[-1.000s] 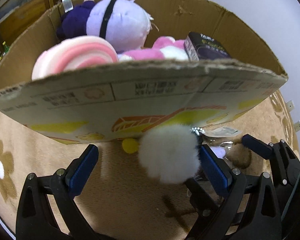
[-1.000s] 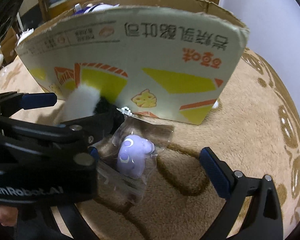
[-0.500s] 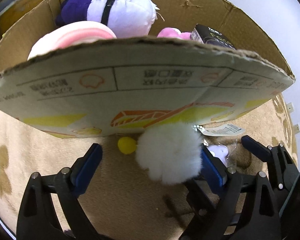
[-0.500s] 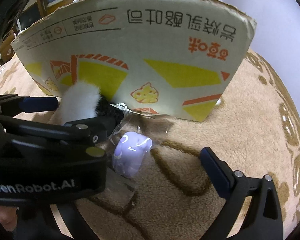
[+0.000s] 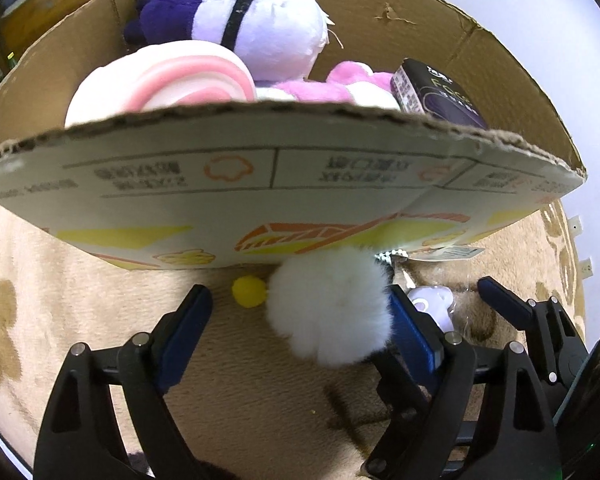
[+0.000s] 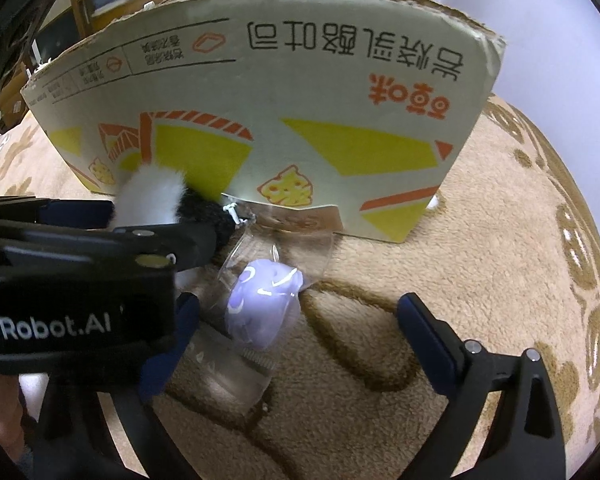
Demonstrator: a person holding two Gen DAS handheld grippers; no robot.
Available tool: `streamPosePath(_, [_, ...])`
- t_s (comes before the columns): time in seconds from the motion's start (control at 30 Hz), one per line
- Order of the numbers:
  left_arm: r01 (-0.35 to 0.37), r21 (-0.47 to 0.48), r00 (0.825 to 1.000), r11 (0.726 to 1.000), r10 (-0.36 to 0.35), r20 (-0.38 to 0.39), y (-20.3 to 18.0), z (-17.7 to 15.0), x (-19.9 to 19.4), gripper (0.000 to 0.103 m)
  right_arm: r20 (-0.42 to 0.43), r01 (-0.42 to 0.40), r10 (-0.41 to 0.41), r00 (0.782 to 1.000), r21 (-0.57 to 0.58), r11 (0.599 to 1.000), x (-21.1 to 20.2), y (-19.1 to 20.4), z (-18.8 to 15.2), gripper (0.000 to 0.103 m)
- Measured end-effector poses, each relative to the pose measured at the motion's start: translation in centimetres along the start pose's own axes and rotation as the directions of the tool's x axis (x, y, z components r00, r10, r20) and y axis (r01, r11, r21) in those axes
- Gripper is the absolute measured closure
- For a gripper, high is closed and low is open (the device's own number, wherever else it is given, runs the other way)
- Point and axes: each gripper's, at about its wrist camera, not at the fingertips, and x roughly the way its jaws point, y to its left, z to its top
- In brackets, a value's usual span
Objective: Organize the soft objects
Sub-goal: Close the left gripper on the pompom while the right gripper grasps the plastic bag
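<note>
Fluffy white pompom [image 5: 332, 308] lies on the carpet by the cardboard box [image 5: 260, 176], between the left tongs [image 5: 300, 312], which have been closing but not yet pinching. Next, squeezing and lifting is needed. Right tongs [image 6: 300, 320] are held open.

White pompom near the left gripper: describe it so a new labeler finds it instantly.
Start at the big printed cardboard box on the tan carpet. At the foot of its near wall, between the open left gripper fingers, sits the white pompom. It is a fluffy ball, far bigger than the small yellow ball beside it, unlike the bagged purple toy.
</note>
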Motion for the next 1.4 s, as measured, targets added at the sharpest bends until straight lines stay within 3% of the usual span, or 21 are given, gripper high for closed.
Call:
streamPosePath(0.2, [-0.022,0.009,1.000,1.000,0.022,0.005,-1.0,-0.4,-0.6,0.018,0.003,0.000,0.000,1.000,0.005,1.000,-0.4,-0.8,0.1,0.005])
streamPosePath(0.47, [0.024,0.029,1.000,0.999,-0.024,-0.010,-1.8,-0.3,-1.0,0.042,0.009,-0.005,0.005,1.000,-0.024,1.000,-1.8,-0.2,0.4,0.020])
streamPosePath(0.67, [0.043,0.011,0.999,0.999,-0.043,-0.012,-1.7,-0.6,-0.7,0.042,0.013,-0.003,0.003,1.000,-0.016,1.000,-2.6,-0.1,0.8,0.034])
streamPosePath(0.83, [0.035,0.025,0.999,0.999,-0.035,0.000,-1.4,-0.5,-0.7,0.043,0.011,-0.003,0.003,1.000,-0.017,1.000,-2.7,-0.4,1.2,0.035])
streamPosePath(0.97, [0.070,0.048,0.997,0.996,-0.070,-0.014,-2.3,-0.9,-0.5,0.066,0.014,-0.005,0.005,1.000,-0.018,1.000,-2.9,0.2,1.1,0.039])
streamPosePath(1.17, [0.059,0.076,0.998,0.995,-0.059,-0.002,-3.0,-1.2,-0.9,0.072,0.021,-0.018,0.019,1.000,-0.012,1.000,-2.9,0.5,0.2,0.054])
streamPosePath(1.2, [0.053,0.074,0.999,0.996,-0.053,0.001,-3.0,-1.3,-1.1,0.072,0.022,-0.024,0.024,0.999,-0.009,1.000,-3.1,0.5,0.2,0.062])
streamPosePath(1.4, [0.029,0.030,0.999,0.999,-0.029,0.013,-2.0,-1.3,-2.4,0.072,0.021,-0.085,0.084,0.996,0.034,0.996,-3.7,-0.2,0.1,0.078])
